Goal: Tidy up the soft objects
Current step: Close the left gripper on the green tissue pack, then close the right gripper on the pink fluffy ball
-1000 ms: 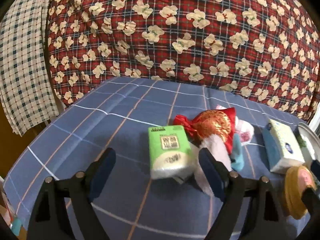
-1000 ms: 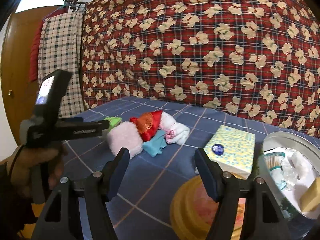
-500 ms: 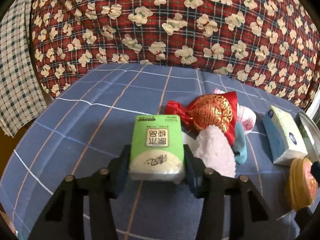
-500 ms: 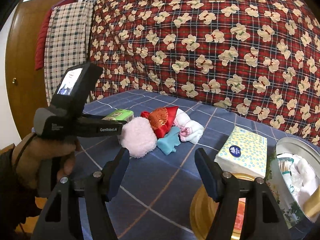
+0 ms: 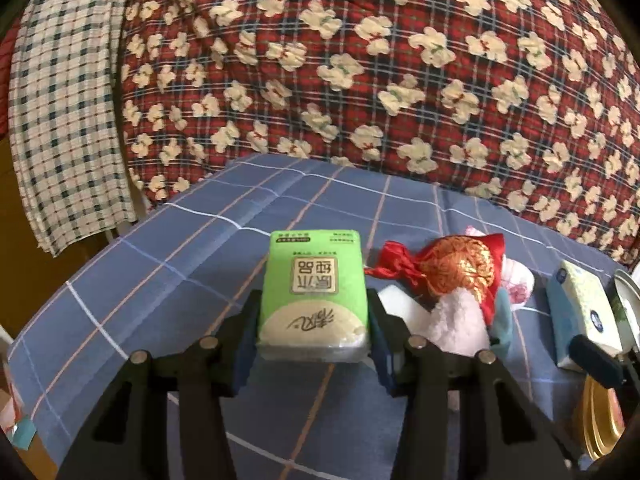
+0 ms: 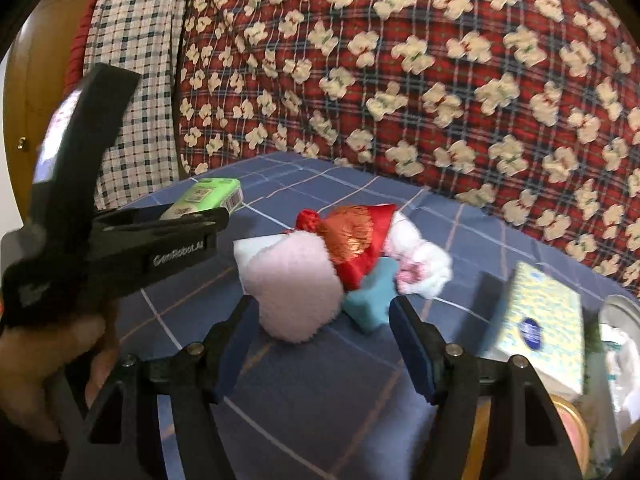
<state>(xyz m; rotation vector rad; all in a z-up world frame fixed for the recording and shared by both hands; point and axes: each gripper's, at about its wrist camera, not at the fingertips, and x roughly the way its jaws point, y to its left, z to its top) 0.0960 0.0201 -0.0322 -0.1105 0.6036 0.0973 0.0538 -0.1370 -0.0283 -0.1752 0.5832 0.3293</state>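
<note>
So far my left gripper [image 5: 312, 332] is clamped on the green tissue pack [image 5: 314, 296], lifted above the worktop [image 5: 160, 280]; my right gripper [image 6: 320, 328] hangs open and empty before the pink fluffy ball [image 6: 296, 292]. The red pouch [image 6: 356, 236] and teal cloth [image 6: 370, 300] lie unsorted, I judge. Open blue cloth lies left, the edge close.

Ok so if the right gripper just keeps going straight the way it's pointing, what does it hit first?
Most likely the fluffy pink ball, which lies just ahead of the open right gripper, toward its left finger. The teal cloth sits close beside it; depth is hard to judge, so contact could come nearly together.
</note>
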